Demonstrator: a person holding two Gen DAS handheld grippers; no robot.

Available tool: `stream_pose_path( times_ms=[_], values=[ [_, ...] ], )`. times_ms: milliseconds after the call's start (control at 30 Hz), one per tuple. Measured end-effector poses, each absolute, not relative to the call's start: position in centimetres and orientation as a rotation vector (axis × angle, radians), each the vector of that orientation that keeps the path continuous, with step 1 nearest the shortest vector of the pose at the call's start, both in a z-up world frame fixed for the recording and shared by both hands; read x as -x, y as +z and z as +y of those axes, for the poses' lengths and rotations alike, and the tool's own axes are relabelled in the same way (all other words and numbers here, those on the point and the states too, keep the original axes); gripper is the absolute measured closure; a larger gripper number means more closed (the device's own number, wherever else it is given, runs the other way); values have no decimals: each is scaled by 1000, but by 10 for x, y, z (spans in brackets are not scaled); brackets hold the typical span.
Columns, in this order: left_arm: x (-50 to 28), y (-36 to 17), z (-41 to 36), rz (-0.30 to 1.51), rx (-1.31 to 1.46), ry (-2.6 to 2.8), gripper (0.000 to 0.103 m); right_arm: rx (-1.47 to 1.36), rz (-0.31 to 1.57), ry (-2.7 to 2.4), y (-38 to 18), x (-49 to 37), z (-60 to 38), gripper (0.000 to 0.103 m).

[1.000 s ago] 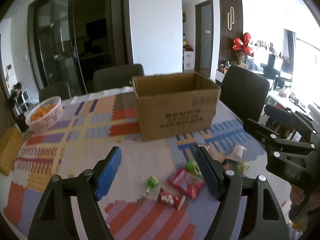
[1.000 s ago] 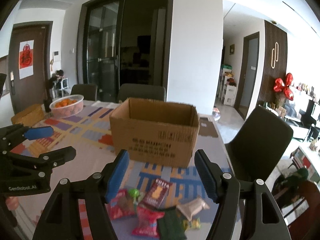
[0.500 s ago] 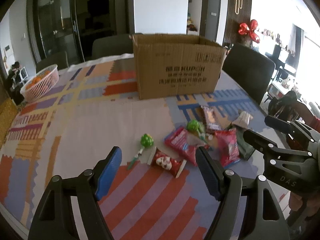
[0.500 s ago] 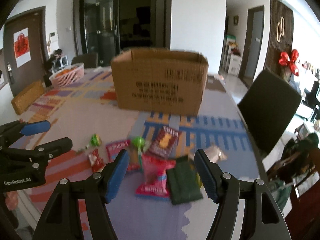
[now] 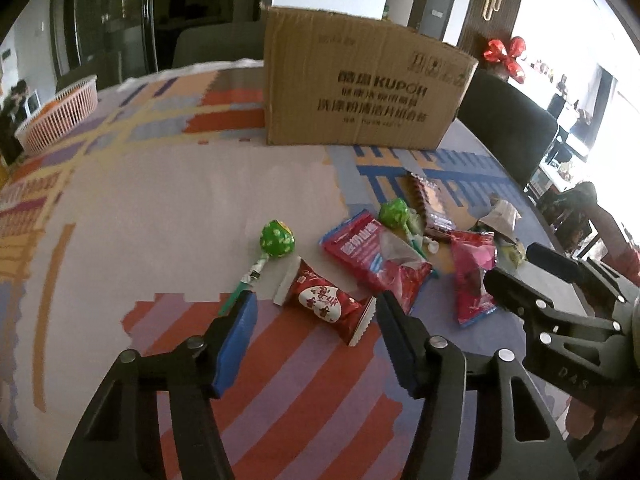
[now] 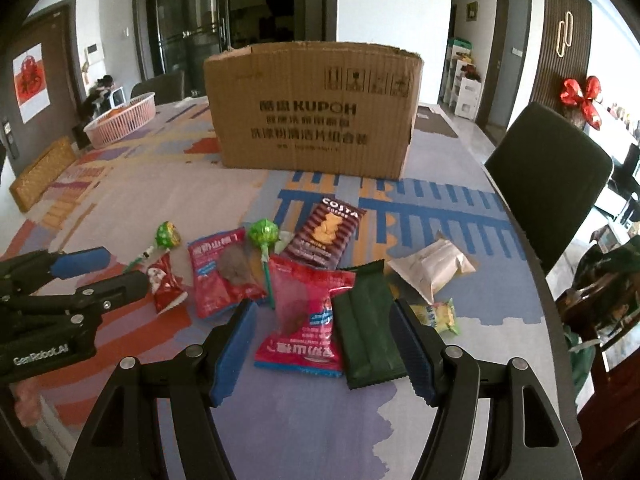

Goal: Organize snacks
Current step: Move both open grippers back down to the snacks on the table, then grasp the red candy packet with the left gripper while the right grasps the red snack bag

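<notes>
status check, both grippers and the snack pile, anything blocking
Left gripper closing around red candy, not gripped. Right gripper open over pink packet and green bar. Cardboard box behind, nothing in the way.

A long table (image 6: 460,400) under a bright patchwork cloth (image 6: 132,184) fills the room, with dark chairs (image 6: 548,184) drawn up around it. Behind stand black-framed glass doors (image 6: 192,20), a white wall (image 6: 392,0) and a dark slatted panel (image 6: 568,32) with a red bow (image 6: 582,96). Strong daylight pours in from the windows (image 5: 616,92) on the right.
</notes>
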State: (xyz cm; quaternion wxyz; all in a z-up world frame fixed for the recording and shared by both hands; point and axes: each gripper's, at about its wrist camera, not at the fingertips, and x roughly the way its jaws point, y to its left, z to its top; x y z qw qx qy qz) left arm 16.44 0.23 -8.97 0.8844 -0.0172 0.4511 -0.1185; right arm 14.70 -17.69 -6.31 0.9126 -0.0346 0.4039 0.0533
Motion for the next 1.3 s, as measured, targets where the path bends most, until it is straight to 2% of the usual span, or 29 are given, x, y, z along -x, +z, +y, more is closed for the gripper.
stream_pose_path(
  times_ms=[333,567,733,933,1100,1300],
  values=[
    [-183,-105,-3,984,81,-236,58,48,864,124,-75,-159,-176,43],
    [-188,-109,-6,985,70,-231,62,26,890,145,-82,-167,-175,51],
    [-184,-109,-5,988,74,-252,67,20,909,165,-86,-171,-172,61],
    [-179,-108,-7,987,67,-265,73,33,906,176,-87,-170,-169,68],
    [-175,-105,-9,979,55,-272,79,33,888,179,-81,-167,-169,70],
    [-169,-105,-10,986,52,-273,76,29,864,186,-74,-162,-169,70]
  ],
)
